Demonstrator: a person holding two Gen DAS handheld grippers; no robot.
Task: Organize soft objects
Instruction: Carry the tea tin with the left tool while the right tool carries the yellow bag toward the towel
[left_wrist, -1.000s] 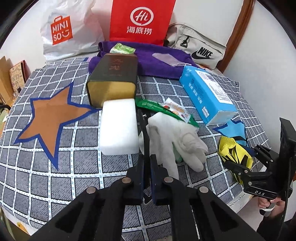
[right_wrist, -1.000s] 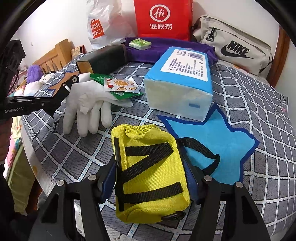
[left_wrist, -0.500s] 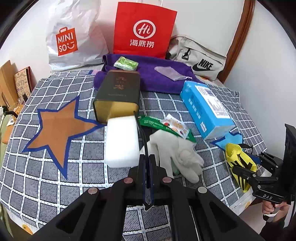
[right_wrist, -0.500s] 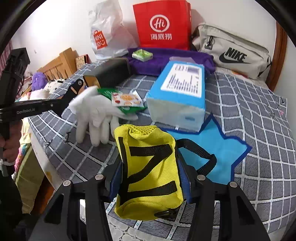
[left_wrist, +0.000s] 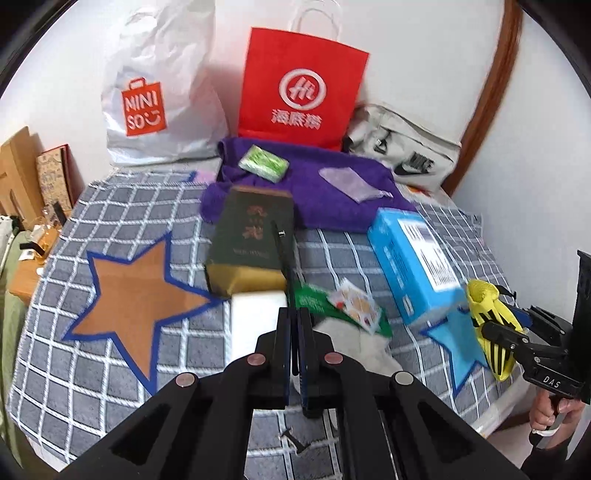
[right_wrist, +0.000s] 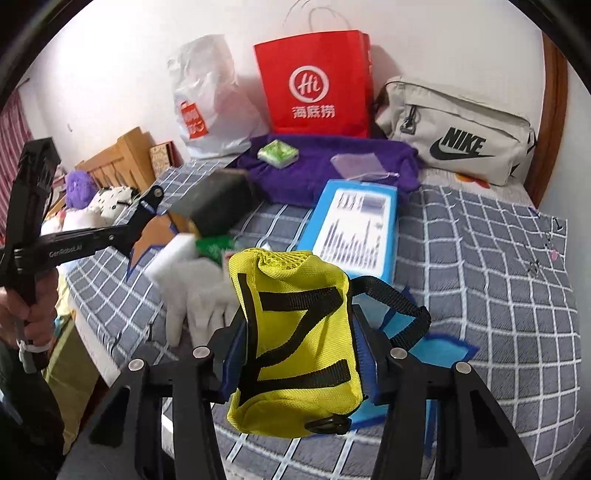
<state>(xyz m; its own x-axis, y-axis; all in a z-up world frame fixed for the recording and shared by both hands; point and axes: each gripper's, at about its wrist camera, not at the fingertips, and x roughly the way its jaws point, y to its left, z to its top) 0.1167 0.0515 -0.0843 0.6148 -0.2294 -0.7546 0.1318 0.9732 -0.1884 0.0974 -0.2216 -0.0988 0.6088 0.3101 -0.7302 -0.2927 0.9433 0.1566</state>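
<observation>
Right hand-held gripper (right_wrist: 299, 354) gripped the yellow mesh-topped pouch (right_wrist: 295, 343) across its sides, lifted clear of the checked bed cover (right_wrist: 498, 295). Left hand-held gripper (left_wrist: 294, 325) was pinched narrow with nothing visible between its fingers.

Pouch judged light and soft; it would squash, so a mid-body hold suits, the strap (right_wrist: 399, 306) being an alternative.

Legible: "NIKE" on the grey bag (right_wrist: 461, 129), "Hi" on the red bag (right_wrist: 314, 81), "MINISO" on the white bag (left_wrist: 155, 92).
</observation>
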